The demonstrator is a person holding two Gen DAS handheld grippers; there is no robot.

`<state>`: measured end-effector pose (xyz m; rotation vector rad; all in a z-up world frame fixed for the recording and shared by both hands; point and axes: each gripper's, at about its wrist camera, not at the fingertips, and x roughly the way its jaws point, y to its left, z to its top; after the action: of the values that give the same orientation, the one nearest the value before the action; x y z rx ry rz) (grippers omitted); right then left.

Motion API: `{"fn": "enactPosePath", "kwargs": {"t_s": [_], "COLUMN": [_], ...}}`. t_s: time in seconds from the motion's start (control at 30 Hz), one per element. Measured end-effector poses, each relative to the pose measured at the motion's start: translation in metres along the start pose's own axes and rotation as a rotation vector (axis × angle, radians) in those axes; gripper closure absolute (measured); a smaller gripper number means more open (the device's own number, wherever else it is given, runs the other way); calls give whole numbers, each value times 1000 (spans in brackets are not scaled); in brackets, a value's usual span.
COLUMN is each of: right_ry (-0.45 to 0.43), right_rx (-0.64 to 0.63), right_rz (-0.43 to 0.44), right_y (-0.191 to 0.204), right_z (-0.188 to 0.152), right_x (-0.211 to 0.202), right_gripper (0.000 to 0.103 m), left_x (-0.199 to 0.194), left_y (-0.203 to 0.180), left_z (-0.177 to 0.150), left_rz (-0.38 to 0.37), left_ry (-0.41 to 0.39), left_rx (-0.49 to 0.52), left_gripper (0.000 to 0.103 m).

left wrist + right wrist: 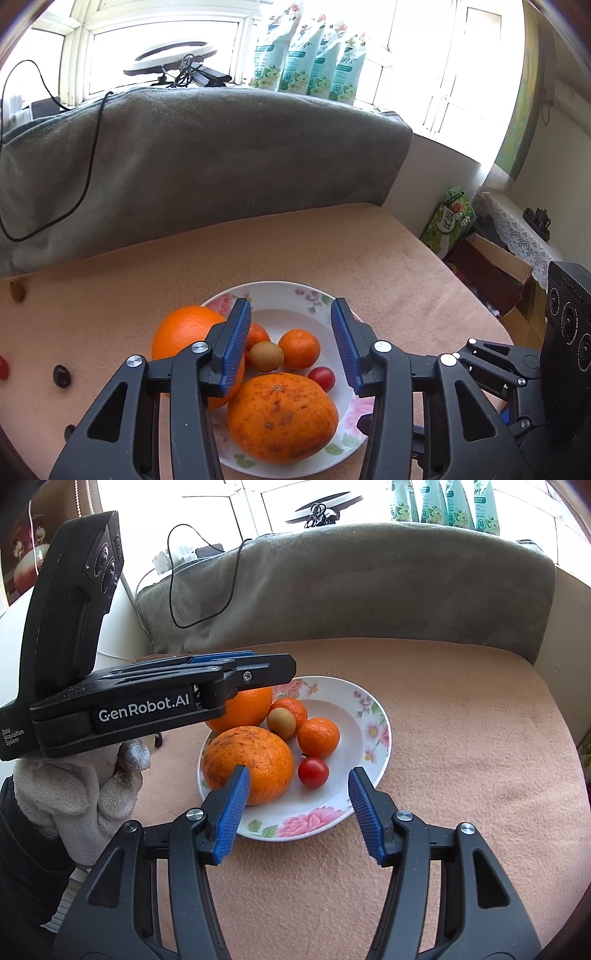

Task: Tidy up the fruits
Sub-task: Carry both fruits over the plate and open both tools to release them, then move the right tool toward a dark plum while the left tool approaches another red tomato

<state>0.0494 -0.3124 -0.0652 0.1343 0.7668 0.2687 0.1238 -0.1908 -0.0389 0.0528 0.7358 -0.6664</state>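
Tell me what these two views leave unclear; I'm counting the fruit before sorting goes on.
- Third small orange: mostly behind the left gripper finger in the left wrist view.
- Big orange: partly covered by the left gripper's body in the right wrist view.
- Red fruit: cut off by the left wrist view's edge.
- Dark items on the cloth: too small to identify.

Left wrist camera: rides behind the left gripper (291, 343), tilted down, close over the plate (280, 291), facing the grey blanket (207, 158) and window beyond the plate. Right wrist camera: behind the right gripper (297, 805), also tilted down, close, a little back from the plate's (373, 701) near rim, facing the same blanket (369, 583). Shared: plate, fruit, peach cloth, blanket. Each view catches the other gripper beside the plate.
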Motion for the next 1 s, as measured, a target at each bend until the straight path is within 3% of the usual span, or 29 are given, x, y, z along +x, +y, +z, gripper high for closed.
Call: {"fn": "enactPosePath", "kwargs": {"t_s": [0.13,0.3,1.0], "right_ry": [-12,-32,-42], "right_rx": [4,-1,6], "right_rz": [-1,1,-22], "right_y": [0,4,20], "right_z": [0,2,5], "right_x": [-2,-8,-16], "right_gripper": [24,16,16], "left_x": [-4,-7,-36], "left_y": [-1,0,19], "left_z": [3,6,2], "left_rz": [33,71,116], "left_ry": [-20,-25,-73], "left_rx": [-6,-18,-35], "left_gripper": [30,22,22]}}
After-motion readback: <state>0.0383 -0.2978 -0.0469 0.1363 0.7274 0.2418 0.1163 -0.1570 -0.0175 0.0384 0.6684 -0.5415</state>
